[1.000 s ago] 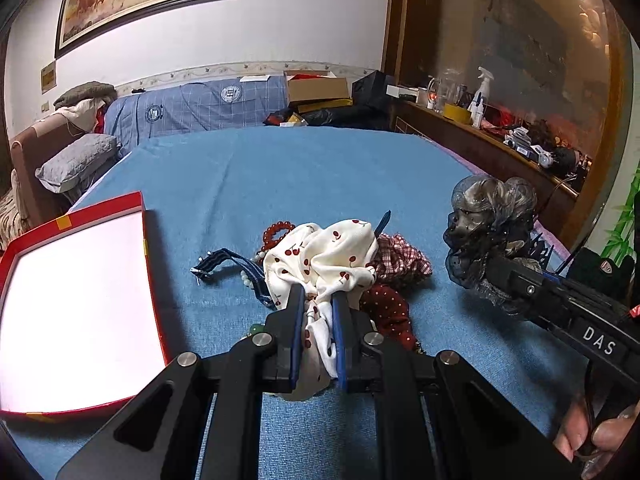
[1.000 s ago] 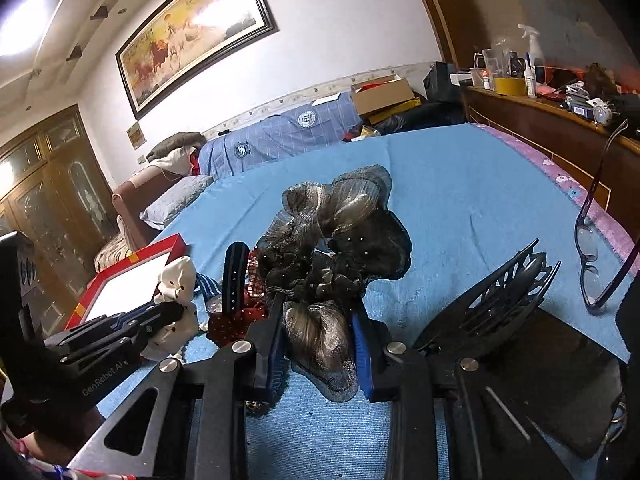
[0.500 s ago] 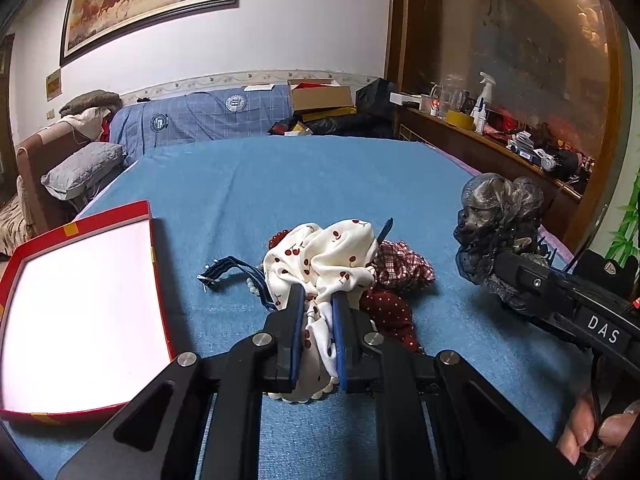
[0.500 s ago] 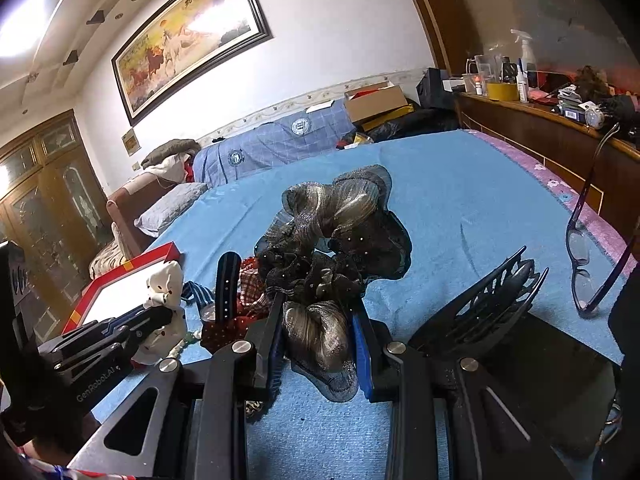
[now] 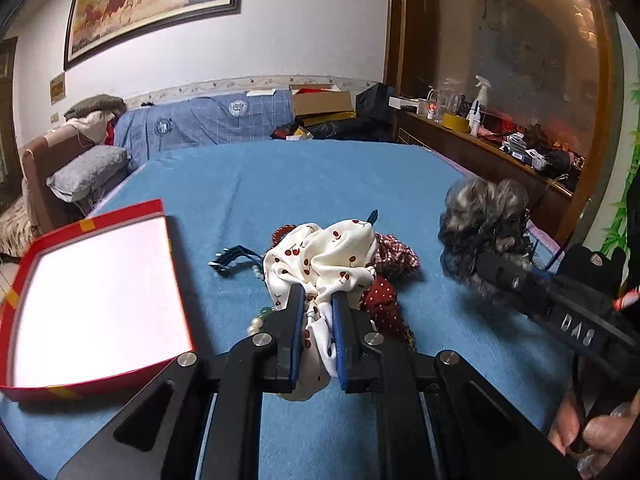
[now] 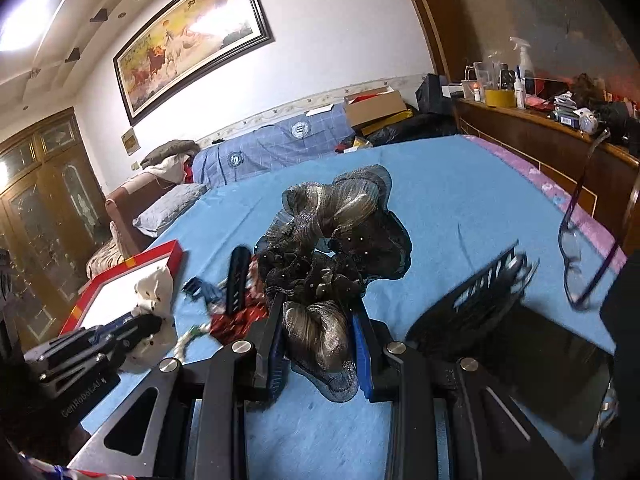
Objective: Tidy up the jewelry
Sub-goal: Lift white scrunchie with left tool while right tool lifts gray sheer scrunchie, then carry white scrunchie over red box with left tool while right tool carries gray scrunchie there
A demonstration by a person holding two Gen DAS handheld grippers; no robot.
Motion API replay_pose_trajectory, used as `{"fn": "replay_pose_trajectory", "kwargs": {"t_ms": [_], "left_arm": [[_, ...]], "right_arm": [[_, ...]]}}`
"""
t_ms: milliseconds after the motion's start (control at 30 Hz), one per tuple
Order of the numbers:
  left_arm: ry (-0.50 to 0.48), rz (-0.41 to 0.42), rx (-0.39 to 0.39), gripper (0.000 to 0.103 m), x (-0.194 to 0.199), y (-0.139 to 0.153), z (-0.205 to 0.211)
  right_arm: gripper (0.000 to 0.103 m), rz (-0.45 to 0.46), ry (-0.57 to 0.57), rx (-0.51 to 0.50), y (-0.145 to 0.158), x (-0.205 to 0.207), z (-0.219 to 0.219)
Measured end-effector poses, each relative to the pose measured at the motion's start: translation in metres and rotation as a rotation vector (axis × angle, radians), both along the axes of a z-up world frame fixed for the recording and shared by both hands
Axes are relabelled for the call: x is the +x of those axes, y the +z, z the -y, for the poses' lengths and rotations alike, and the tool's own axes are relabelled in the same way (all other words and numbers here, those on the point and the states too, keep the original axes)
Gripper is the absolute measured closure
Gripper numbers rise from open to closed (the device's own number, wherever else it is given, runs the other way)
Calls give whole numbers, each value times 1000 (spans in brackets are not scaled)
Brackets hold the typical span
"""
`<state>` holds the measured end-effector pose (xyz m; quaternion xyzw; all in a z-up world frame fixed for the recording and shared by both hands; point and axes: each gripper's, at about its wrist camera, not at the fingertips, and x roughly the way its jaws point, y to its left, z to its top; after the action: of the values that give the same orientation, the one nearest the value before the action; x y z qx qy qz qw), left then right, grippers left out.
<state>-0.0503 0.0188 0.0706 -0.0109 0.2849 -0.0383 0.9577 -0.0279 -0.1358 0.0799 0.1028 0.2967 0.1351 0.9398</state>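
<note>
Left gripper [image 5: 316, 300] had lifted slightly toward the red-rimmed white-lined box [image 5: 168, 236], jaws nearly closed on the white cherry-print fabric scrunchie [image 5: 324, 256] above the blue bedspread [image 5: 304, 176]. Right gripper [image 6: 318, 312] clamped the black-and-bronze mesh scrunchie [image 6: 340, 240] (partly open, gripping). Carry step; next, release over the box.

Two grippers [image 5: 316, 312] [image 6: 316, 316], four scrunchies, white cherry one [image 5: 324, 256], dark shiny one [image 6: 336, 248], red dotted one [image 5: 380, 300], checked one [image 5: 394, 252], one red box [image 5: 92, 296], one black comb [image 6: 492, 280], one pair of glasses [image 6: 576, 256], one painting [image 5: 152, 4]
</note>
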Motion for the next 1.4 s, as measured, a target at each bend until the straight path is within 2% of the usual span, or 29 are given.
{"fn": "replay_pose_trajectory", "kwargs": {"t_ms": [133, 633, 933, 1400], "left_arm": [[3, 12, -5, 90, -17, 11, -5], [46, 70, -27, 90, -80, 40, -32], [109, 99, -59, 90, -110, 52, -72], [195, 105, -83, 89, -135, 58, -127]], "right_arm": [[71, -18, 34, 19, 1, -18, -9], [71, 16, 130, 0, 34, -65, -39], [71, 23, 206, -16, 46, -76, -67], [71, -4, 317, -32, 55, -77, -116]]}}
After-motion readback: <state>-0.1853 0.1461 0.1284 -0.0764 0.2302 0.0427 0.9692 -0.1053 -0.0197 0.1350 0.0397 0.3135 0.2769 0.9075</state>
